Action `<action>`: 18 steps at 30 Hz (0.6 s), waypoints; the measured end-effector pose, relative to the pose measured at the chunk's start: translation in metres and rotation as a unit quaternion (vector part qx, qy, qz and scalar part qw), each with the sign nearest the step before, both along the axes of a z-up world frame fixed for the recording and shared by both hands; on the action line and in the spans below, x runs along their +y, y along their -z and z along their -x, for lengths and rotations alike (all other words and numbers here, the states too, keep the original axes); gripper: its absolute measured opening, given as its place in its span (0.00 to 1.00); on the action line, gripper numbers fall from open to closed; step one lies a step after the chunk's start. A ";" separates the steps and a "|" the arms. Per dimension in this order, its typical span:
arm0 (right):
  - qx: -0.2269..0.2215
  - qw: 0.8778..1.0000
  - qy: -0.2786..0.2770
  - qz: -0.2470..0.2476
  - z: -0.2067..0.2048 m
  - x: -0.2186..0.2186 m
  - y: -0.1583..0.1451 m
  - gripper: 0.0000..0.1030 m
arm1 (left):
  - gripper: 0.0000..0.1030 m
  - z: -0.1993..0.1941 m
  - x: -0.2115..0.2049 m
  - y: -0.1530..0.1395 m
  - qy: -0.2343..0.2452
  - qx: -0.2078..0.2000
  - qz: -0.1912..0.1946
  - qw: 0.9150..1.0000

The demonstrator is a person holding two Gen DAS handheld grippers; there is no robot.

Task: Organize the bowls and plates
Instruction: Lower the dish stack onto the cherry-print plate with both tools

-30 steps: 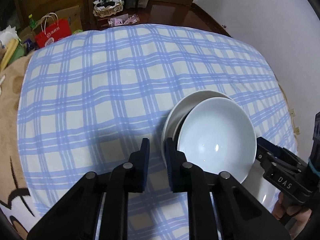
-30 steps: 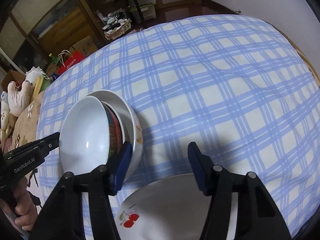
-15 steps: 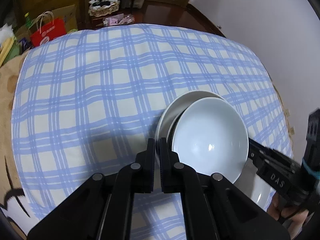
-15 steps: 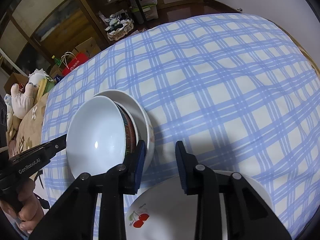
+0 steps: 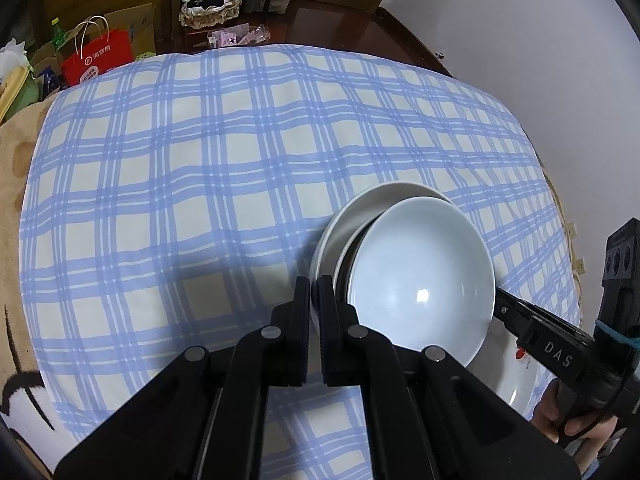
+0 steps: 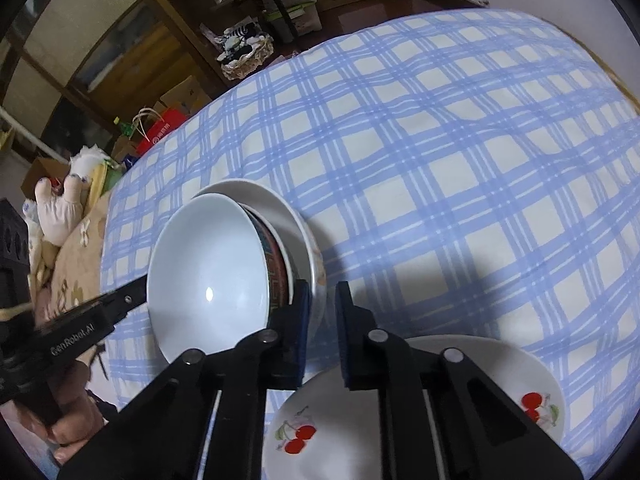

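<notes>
- A stack of nested bowls sits on a blue checked cloth spread over the table.
- The white bowl lies on top, tilted; under it is a bowl with a red and dark patterned outside; the outermost is a wider white bowl.
- The left gripper has its jaws pinched onto the rim of the outermost bowl at the stack's left edge, with only a thin slit between the pads.
- The right gripper is at the stack's right edge; its jaws are drawn narrow on the outer bowl's rim, one pad inside against the patterned bowl and one outside.
- In the right wrist view a cherry plate lies on the cloth just below the right gripper, close to the stack.
- Each wrist view shows the other gripper reaching in from the side, with fingers of a hand wrapped around its handle.
- Beyond the cloth are a red paper bag, boxes and wooden furniture.
</notes>
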State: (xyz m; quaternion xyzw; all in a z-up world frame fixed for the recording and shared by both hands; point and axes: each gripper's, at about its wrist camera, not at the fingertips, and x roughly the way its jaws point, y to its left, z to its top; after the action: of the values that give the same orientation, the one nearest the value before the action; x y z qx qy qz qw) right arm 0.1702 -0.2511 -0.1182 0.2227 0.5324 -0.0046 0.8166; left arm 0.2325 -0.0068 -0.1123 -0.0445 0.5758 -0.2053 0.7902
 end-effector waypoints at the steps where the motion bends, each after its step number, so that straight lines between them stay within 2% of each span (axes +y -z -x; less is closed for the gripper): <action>1: 0.001 1.000 0.005 -0.009 0.000 -0.001 0.001 0.11 | 0.03 0.001 0.000 0.000 -0.001 0.001 0.000 1.000; 10: 0.007 0.999 0.031 -0.037 -0.002 -0.006 0.002 0.10 | 0.02 -0.001 0.001 0.000 -0.005 -0.001 0.006 1.000; 18: 0.011 0.999 0.036 -0.019 -0.004 0.001 -0.001 0.10 | 0.03 -0.006 0.006 0.003 -0.017 0.010 0.016 1.000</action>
State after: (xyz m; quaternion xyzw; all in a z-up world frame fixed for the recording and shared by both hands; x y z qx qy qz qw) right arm 0.1738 -0.2505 -0.1171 0.2572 0.5334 -0.0264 0.8054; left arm 0.2385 -0.0005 -0.1154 -0.0687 0.5799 -0.2008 0.7866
